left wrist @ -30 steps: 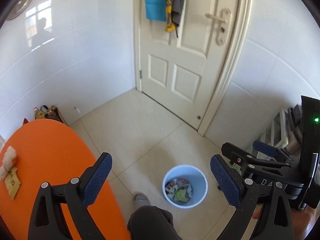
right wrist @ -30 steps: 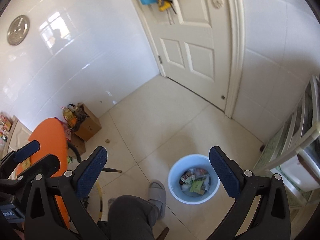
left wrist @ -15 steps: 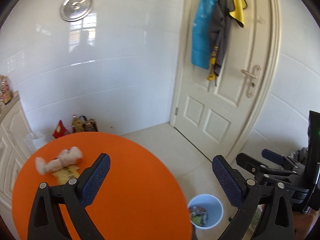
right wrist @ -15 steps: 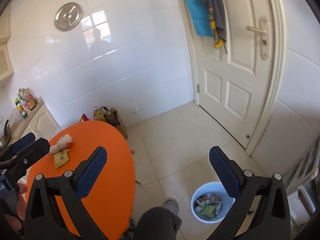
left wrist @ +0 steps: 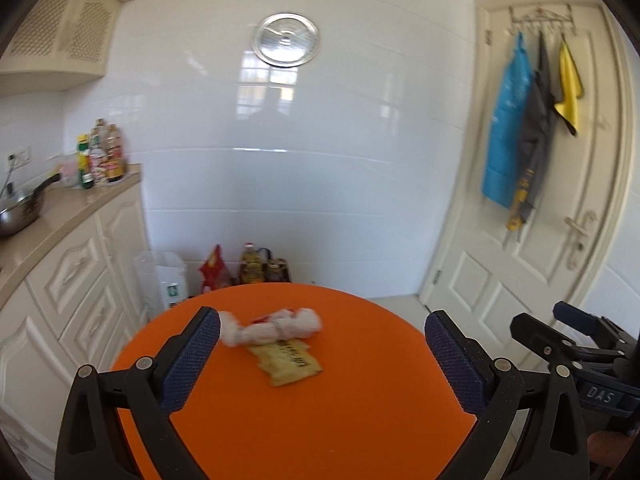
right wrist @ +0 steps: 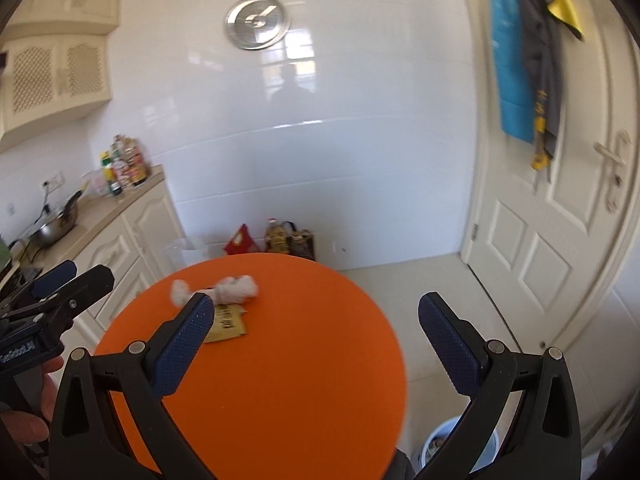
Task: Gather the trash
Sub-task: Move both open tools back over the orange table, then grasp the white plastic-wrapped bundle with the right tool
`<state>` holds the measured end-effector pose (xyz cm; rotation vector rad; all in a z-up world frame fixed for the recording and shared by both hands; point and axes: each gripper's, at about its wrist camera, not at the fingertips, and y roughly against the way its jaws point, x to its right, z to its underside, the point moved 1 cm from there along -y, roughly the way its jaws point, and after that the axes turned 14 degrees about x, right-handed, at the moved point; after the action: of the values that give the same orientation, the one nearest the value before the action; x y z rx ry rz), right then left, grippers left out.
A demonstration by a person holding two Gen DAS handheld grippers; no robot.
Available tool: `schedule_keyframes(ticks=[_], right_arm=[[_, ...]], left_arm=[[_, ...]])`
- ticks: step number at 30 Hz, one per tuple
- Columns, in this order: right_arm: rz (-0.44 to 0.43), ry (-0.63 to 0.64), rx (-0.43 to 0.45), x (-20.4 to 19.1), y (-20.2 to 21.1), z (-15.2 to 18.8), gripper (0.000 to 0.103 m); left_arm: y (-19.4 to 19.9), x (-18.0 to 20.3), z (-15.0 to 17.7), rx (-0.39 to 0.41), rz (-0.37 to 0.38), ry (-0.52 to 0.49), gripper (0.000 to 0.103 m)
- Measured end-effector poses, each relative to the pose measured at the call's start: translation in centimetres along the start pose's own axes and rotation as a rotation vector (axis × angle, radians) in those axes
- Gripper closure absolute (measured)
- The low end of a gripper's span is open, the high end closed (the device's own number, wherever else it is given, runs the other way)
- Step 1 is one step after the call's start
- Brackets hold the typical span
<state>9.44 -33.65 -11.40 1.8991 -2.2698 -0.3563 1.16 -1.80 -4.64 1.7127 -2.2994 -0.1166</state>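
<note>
A round orange table [left wrist: 320, 412] [right wrist: 288, 360] carries a crumpled white tissue wad [left wrist: 276, 326] [right wrist: 234, 290] and a flat tan wrapper [left wrist: 290, 362] [right wrist: 228, 326] just in front of it. My left gripper [left wrist: 320, 356] hovers open above the table's near half, with both pieces of trash lying between and beyond its fingers. My right gripper [right wrist: 312, 344] is open too and holds nothing; its left fingertip [right wrist: 188, 340] overlaps the wrapper in view. The blue trash bin [right wrist: 440, 440] sits on the floor at the table's right, mostly hidden behind the right finger.
A cream kitchen counter [left wrist: 60, 208] with bottles and a pan runs along the left. Bags and an oil bottle [left wrist: 252, 268] stand on the floor by the tiled wall. A white door [left wrist: 560, 216] with hung cloths is at the right.
Both grippers have swung up from the bin on the floor and turned left towards the table. The table with the tissue and wrapper now fills the centre of both views.
</note>
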Motion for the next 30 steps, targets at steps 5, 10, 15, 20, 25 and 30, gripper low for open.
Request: schedule_keyframes(ticks=[5,10,15,20,25,30], right_arm=[[-0.097,0.067,0.001,-5.2,-1.5,0.0,0.000],[-0.158,0.111,-0.037,-8.2,-3.7,1.1,0.000],[-0.184,0.132,-0.082,-9.4,-6.4,2.3,0.000],[-0.182,0.145,-0.138,-9.4,-9.5,3.6,0.000],[-0.178,0.153,-0.220,-9.2,-13.6,5.7,0.000],[-0.189,0.167,-0.291,-9.4,-18.3,7.9,0.000]], left_arm=[[2.2,-2.1,2.1,0.005,-0.092,0.039,0.001],[1.5,-2.5,3.9,-0.037,-0.132,0.062,0.001],[-1.0,-2.2,4.3,-0.077,-0.146,0.074,0.001],[-4.5,-1.9,4.2,-0.125,-0.156,0.090,0.001],[-10.0,-2.5,3.6,-0.181,-0.165,0.106,0.001],[-15.5,-3.2,3.7,-0.234,-0.174,0.114,0.001]])
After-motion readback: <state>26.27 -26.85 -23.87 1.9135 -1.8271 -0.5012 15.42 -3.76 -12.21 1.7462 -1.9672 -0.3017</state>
